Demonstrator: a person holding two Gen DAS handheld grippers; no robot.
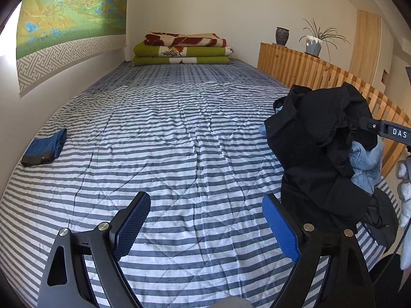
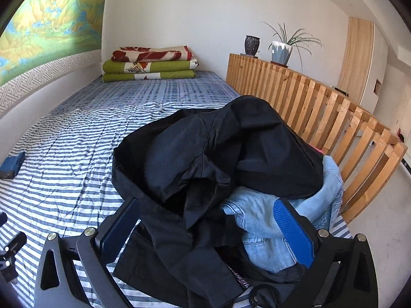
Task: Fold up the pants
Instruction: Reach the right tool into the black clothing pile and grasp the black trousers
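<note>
black crumpled fabric pants [image 2: 205, 159] heaped on light-blue denim [image 2: 259, 220], right side of striped bed [image 1: 179, 133] | soft, limp, light; grab at waistband | left gripper [image 1: 205, 227] wide open, empty | right gripper [image 2: 205, 233] open round pile, no grip

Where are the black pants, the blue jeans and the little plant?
black pants [image 2: 205, 154], right wrist view, crumpled top of the heap
blue jeans [image 2: 259, 220], right wrist view, denim under the black cloth
plant [image 2: 281, 51], right wrist view, its pale pot
</note>
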